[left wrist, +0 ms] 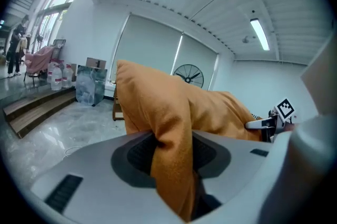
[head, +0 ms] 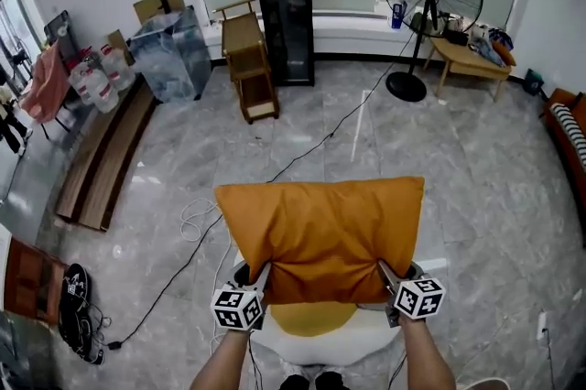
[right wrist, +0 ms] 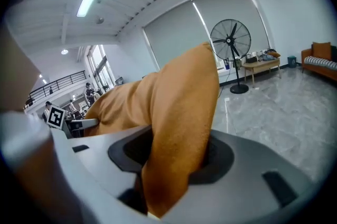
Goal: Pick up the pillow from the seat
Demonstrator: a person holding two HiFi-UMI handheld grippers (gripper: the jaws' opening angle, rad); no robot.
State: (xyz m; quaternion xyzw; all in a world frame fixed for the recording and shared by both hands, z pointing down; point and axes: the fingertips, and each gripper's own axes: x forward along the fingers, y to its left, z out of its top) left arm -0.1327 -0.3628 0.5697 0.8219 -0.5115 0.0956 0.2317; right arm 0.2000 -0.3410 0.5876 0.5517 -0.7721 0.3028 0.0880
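Observation:
An orange pillow [head: 322,237] hangs in the air above a white seat [head: 316,342] with a yellow cushion [head: 311,318]. My left gripper [head: 259,279] is shut on the pillow's near left corner, and the fabric [left wrist: 171,160] bunches between its pads. At the near right corner my right gripper [head: 388,279] is shut on the pillow too, with the cloth [right wrist: 176,154] pinched between its pads. The pillow's far edge tilts up and away from me. In the left gripper view the right gripper [left wrist: 271,120] shows beyond the pillow.
A black cable [head: 275,173] runs across the grey marble floor. A standing fan [head: 428,8], a black cabinet [head: 286,24] and a wooden shelf [head: 249,59] line the far wall. Planks [head: 101,155] lie at the left, and an orange sofa [head: 569,136] stands at the right edge.

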